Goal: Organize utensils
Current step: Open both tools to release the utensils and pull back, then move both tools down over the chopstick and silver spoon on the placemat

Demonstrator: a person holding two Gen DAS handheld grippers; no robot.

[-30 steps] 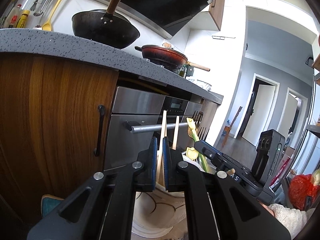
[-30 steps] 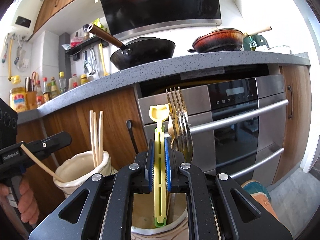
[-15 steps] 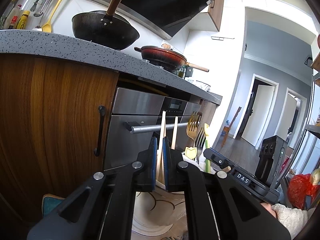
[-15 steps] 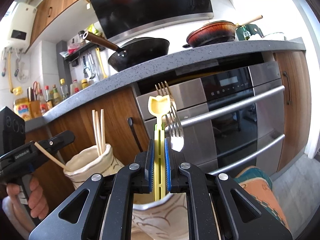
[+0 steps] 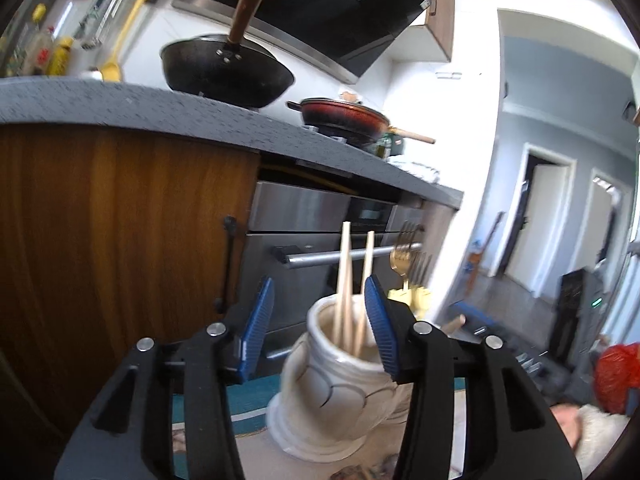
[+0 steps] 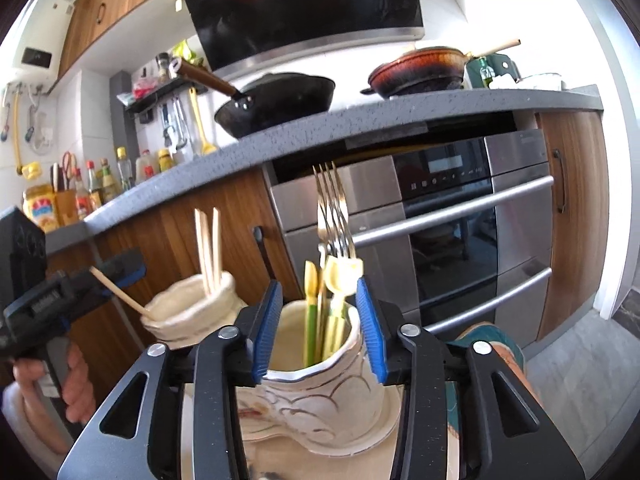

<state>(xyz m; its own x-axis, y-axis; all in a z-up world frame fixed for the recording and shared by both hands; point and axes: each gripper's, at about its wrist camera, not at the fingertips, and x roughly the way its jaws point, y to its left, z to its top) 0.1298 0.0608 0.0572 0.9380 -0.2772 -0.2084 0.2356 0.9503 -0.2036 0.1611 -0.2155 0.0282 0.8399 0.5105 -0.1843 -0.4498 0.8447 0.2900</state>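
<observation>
Left gripper point(image 5: 318, 320) released, jaws spread wide, empty; chopstick jar point(image 5: 336, 380) directly ahead between pads, mouth just below fingertips. Chopsticks point(image 5: 347, 280) stood in jar, long axis near vertical, tips up. Right gripper point(image 6: 318, 324) also released, empty; utensil jar point(image 6: 320, 384) directly ahead between its pads. Forks point(image 6: 332, 208) and yellow utensils point(image 6: 340, 280) upright in it, tines up. Each jar nearer own claw; judged: insertion done, retreat upward along axis

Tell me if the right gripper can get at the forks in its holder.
Probably yes: the right gripper is open right over the holder, and the forks stand tall above its rim, though yellow-handled utensils crowd them.
</observation>
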